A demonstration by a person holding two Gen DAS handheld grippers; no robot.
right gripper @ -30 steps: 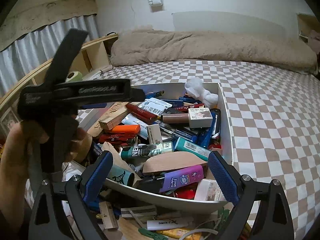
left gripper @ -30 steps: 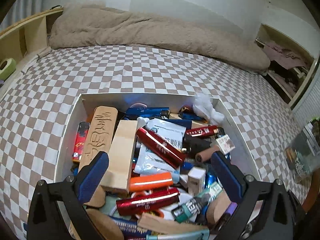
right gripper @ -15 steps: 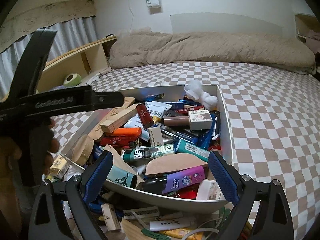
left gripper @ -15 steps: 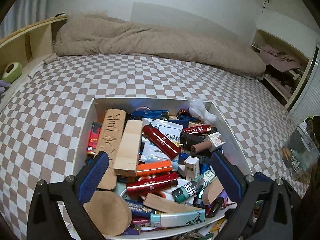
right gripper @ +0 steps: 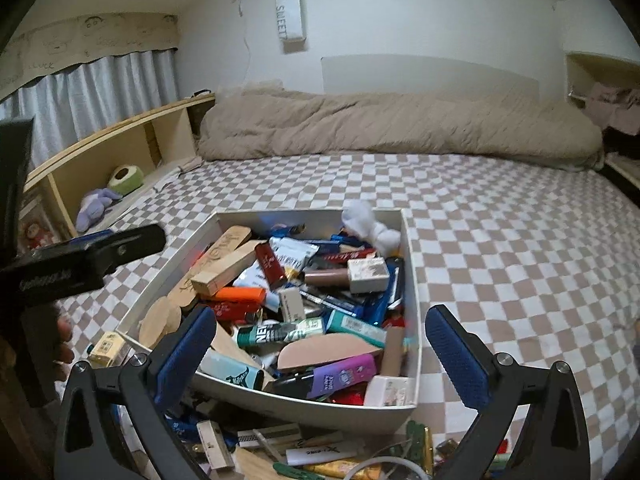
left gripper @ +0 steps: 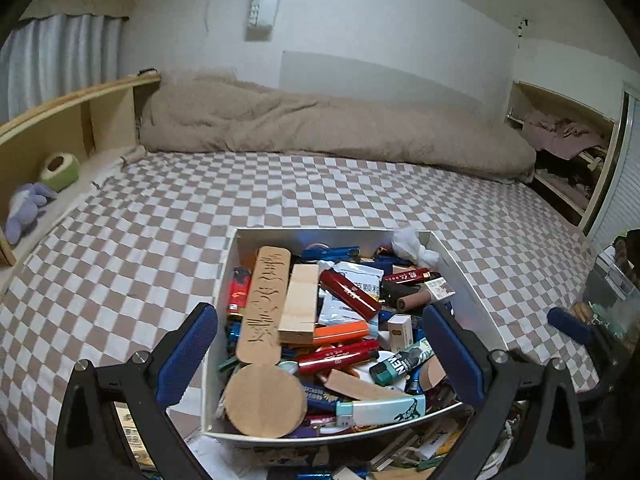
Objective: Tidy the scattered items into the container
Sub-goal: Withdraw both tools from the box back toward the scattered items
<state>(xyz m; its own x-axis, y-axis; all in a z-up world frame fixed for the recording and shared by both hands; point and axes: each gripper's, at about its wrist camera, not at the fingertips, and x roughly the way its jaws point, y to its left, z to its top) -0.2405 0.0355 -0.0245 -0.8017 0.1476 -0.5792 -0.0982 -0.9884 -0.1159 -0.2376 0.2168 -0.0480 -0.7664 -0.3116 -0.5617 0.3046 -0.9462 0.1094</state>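
Both wrist views looking forward and downward along their fingers, close above the near rim of the white container (left gripper: 452,256) (right gripper: 414,280), sharing it and the checkered bed (left gripper: 160,216) (right gripper: 500,240).

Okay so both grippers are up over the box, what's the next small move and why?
Probably lower the right gripper toward the loose white tube lying in front of the white box. Both it and the left gripper are open and empty, and clutter remains outside the box's near wall.

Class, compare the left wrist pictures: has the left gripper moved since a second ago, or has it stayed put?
Yes. The left gripper has pulled back and risen: the white box now sits lower and looks smaller in view, and more of the wall above the bed shows.
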